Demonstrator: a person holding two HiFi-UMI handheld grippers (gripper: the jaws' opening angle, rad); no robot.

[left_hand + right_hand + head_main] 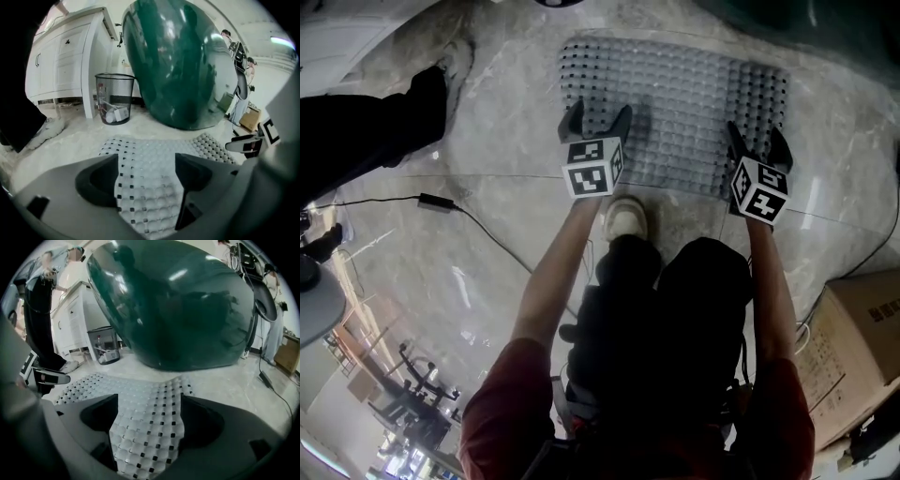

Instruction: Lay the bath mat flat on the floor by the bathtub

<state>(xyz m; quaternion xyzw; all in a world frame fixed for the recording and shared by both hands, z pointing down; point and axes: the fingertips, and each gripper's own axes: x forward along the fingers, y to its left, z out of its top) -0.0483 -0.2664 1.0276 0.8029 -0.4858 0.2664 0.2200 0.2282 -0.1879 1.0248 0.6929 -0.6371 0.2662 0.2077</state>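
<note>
Grey dimpled rubber bath mat [684, 103] down flat on marble floor [506, 206], just beside dark green bathtub [183, 61].
Long axis left to right; left gripper [598, 117] and right gripper [757, 141] over its near edge, equally close, jaws wide, nothing held.

The bare left forearm [549, 281] and bare right forearm [769, 291] reach forward side by side from dark red sleeves [502, 408]. The left grey two-jaw gripper [598, 115] and the right grey two-jaw gripper [757, 141] both tilt downward. Each has its jaws spread wide.
</note>
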